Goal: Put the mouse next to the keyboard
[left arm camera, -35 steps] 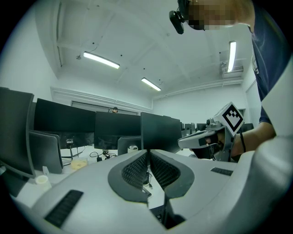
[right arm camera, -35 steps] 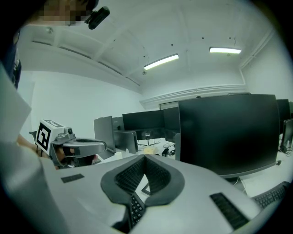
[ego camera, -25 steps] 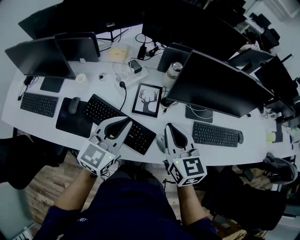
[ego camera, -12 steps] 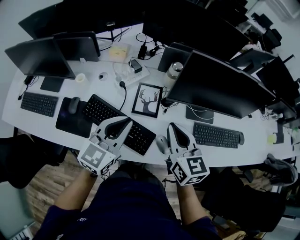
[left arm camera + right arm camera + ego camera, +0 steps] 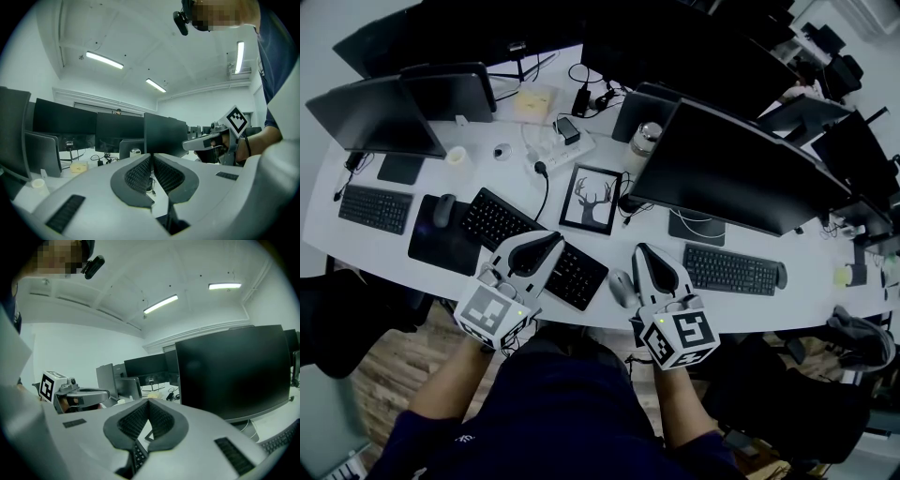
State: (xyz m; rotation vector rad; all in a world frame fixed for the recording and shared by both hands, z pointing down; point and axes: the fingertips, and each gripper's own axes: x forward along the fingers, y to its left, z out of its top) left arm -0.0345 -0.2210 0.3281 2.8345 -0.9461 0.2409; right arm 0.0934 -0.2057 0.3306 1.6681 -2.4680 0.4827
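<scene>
The right claw [image 5: 148, 402] is clenched, its ribbed pads pressed together with nothing between them. In the head view the right claw [image 5: 643, 251] hangs over the near edge of the white curved counter [image 5: 825, 300], at the lower centre of the frame. Just to its left the small grey mouse [image 5: 622, 287] lies on the counter; whether the claw touches it cannot be told. The mouse sits between that claw and the right end of the angled black keyboard [image 5: 502, 225]. The left claw [image 5: 151, 157] is also clenched and empty, and hovers [image 5: 553, 240] over that keyboard's near right part.

Beyond the keyboard, a black-framed deer picture [image 5: 592, 199] lies flat at the centre. A black cable [image 5: 546, 187] runs from beside it up to a white power strip [image 5: 565, 147]. A large black monitor [image 5: 731, 169] fills the upper right, and below it, right of the right claw, a second black keyboard [image 5: 731, 270] lies with a dark mouse [image 5: 781, 275] at its right end. At the left, a black mouse pad [image 5: 441, 246] carries another dark mouse [image 5: 442, 210].
</scene>
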